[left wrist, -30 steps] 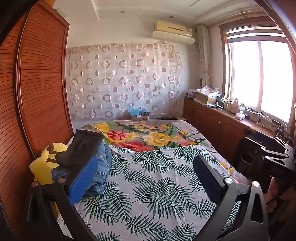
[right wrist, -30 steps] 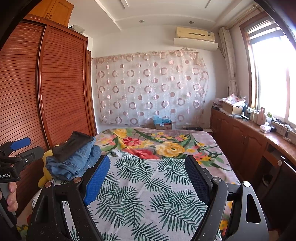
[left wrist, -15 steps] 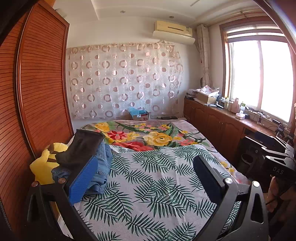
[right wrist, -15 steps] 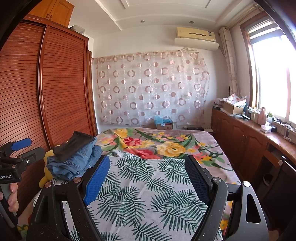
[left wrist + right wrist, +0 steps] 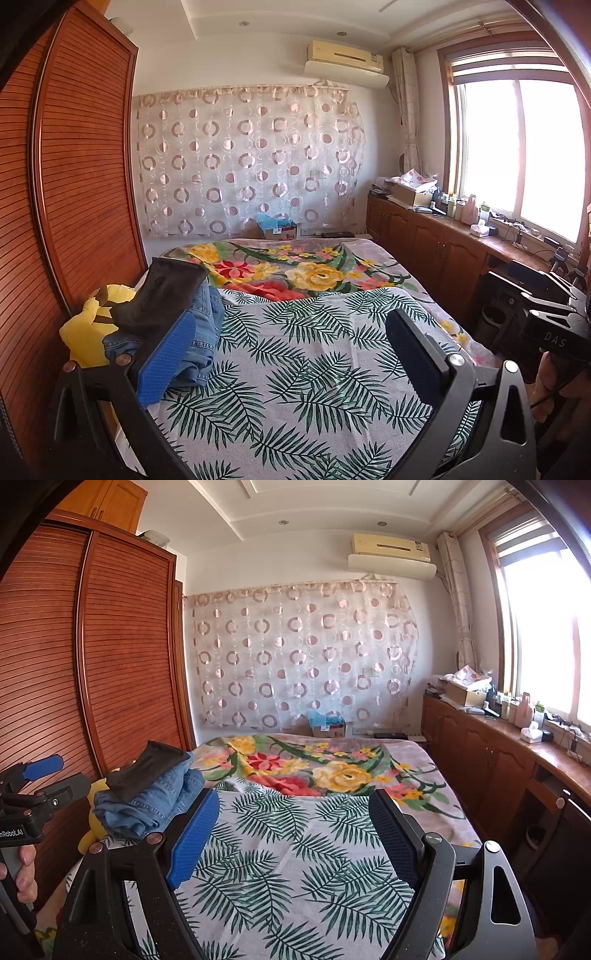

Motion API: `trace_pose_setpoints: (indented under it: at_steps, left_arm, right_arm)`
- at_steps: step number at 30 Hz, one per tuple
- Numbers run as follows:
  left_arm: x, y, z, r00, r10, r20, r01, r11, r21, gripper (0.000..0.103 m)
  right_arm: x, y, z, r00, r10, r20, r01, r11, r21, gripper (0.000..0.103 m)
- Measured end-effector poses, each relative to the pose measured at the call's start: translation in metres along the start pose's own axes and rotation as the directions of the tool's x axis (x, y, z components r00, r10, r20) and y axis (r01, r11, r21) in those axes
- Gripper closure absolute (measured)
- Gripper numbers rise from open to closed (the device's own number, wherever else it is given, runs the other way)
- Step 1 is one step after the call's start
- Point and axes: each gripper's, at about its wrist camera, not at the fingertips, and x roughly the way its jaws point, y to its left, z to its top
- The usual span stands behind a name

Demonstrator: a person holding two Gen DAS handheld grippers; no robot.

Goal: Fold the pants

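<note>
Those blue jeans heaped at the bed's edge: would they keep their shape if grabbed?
Probably not. The blue jeans lie crumpled in soft folds, so they would likely sag. Denim looks thick, so likely heavyish. The dark garment resting on top would probably slide off.

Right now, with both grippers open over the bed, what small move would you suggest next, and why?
Probably swing the left hand-held gripper toward the dark pants topping the denim pile at the bed's left edge. Both hand-held grippers hold nothing, and the palm-print sheet offers room for folding.
</note>
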Motion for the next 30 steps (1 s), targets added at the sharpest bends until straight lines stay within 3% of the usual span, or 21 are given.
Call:
trace_pose_setpoints:
  at_steps: [30]
  left_arm:
    - [-0.0003,-0.0003,-0.0005,1.000,0.001,0.001,-0.001,1.000,0.001,0.000]
  right_arm:
    - [0.0002,-0.0007,-0.0024,1.000,-0.008,0.003,0.008,1.000,0.003,0.019]
